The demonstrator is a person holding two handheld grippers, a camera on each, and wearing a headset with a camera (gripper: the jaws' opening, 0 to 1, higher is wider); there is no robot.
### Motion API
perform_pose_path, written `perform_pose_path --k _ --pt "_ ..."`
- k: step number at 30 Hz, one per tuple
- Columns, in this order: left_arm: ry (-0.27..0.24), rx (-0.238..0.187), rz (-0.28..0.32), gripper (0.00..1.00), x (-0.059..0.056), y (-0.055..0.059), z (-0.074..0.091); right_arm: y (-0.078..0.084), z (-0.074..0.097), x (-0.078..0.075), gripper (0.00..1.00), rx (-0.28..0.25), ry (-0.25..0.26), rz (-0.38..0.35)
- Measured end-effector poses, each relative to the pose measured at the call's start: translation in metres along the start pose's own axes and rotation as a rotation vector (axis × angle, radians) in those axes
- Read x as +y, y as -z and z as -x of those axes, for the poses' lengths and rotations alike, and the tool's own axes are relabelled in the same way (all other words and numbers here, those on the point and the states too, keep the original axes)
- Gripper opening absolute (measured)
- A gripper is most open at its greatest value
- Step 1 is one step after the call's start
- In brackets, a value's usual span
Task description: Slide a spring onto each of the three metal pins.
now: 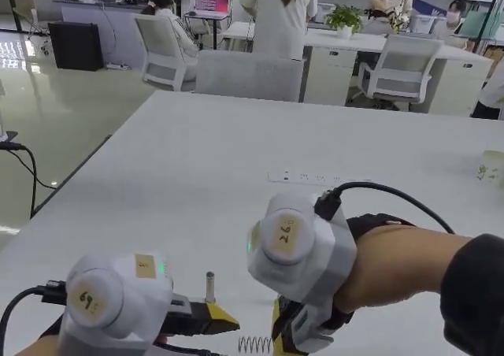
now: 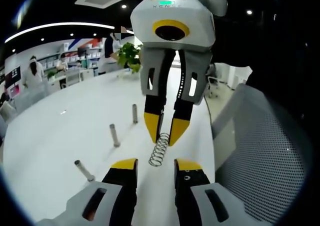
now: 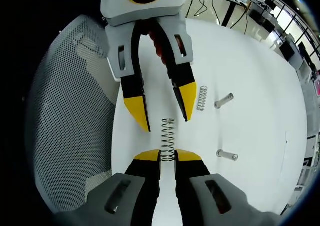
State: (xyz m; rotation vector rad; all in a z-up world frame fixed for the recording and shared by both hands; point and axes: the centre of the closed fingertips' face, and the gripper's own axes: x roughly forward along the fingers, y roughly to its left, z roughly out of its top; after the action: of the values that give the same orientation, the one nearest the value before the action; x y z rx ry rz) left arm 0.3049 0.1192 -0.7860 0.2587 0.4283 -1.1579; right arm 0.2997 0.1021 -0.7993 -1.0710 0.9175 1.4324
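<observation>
My right gripper (image 3: 168, 157) is shut on one end of a wire spring (image 3: 168, 135), which points along the white table towards my left gripper (image 3: 165, 111). That left gripper (image 2: 156, 165) is open, its yellow tips either side of the spring's free end (image 2: 159, 151) without touching it. Three upright metal pins (image 2: 134, 113) (image 2: 114, 135) (image 2: 84, 170) stand bare on the table to its left. A second spring (image 3: 202, 98) lies loose beside a pin (image 3: 223, 100). In the head view both grippers (image 1: 224, 323) (image 1: 282, 342) meet over the spring (image 1: 254, 344) near one pin (image 1: 209, 287).
The white table (image 1: 260, 151) stretches far ahead, with a flush socket strip (image 1: 315, 177) at mid-table. A grey mesh chair (image 2: 265, 156) sits close to the table's near edge. Office chairs (image 1: 398, 68), desks and people stand beyond the table.
</observation>
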Motion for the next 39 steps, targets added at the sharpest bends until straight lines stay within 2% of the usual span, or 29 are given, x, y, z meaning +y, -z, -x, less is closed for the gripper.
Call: perform_pose_path --k 23,39 --pt "0.027 0.013 -0.051 0.05 -0.0050 -0.0007 -0.0033 -0.0008 0.0023 0.0046 0.07 0.008 -0.027 0.043" --pt "0.040 0.011 -0.059 0.04 -0.0093 -0.0009 -0.0044 0.0007 0.0030 0.0075 0.07 0.014 -0.024 0.042"
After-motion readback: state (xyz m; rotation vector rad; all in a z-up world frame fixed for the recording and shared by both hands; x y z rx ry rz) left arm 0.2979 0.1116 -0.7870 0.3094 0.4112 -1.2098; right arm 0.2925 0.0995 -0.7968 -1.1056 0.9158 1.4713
